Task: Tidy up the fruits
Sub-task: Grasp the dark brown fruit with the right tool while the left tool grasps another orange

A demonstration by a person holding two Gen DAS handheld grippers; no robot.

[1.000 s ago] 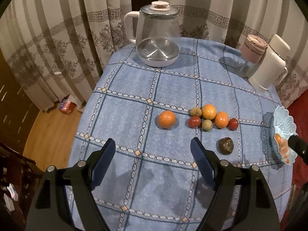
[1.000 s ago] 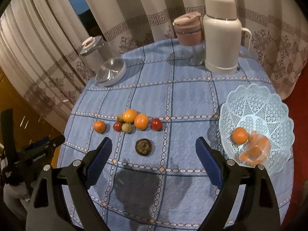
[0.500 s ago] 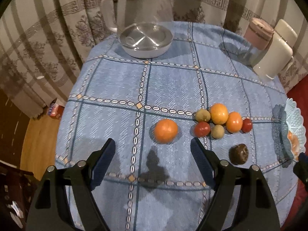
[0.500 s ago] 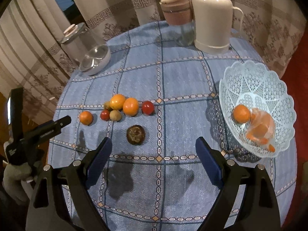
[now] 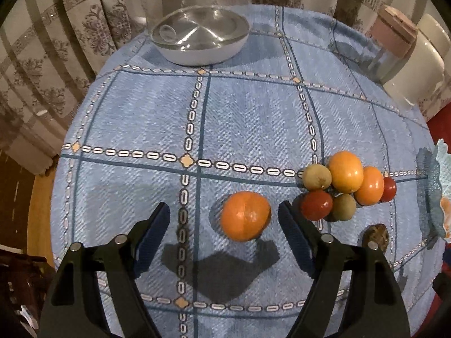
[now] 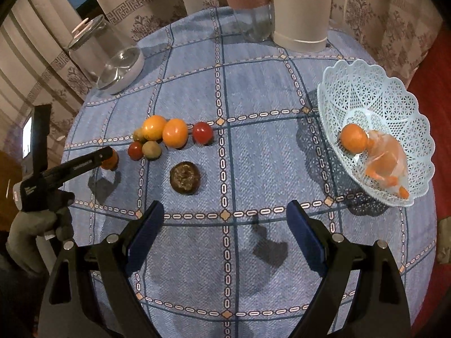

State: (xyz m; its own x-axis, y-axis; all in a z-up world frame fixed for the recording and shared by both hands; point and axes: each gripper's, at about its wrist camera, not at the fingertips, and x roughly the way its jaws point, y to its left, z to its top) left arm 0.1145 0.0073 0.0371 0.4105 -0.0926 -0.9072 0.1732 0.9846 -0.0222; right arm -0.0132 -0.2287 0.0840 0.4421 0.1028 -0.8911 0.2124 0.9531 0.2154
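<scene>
The left gripper (image 5: 224,219) brackets the lone orange (image 5: 244,215), jaws closing, pads not yet touching, because it lies apart from the fruit cluster (image 5: 342,187). The right gripper (image 6: 225,231) hangs wide open and empty, near the dark fruit (image 6: 185,178), left of the basket (image 6: 363,93).

The room is rather dim and warm, with light coming from above. Hard dark shadows of each claw fall on the bench (image 5: 253,118), and the basket (image 6: 366,90) also throws one. The edges bend strongly and darken; the curtains (image 5: 56,56) look soft.
</scene>
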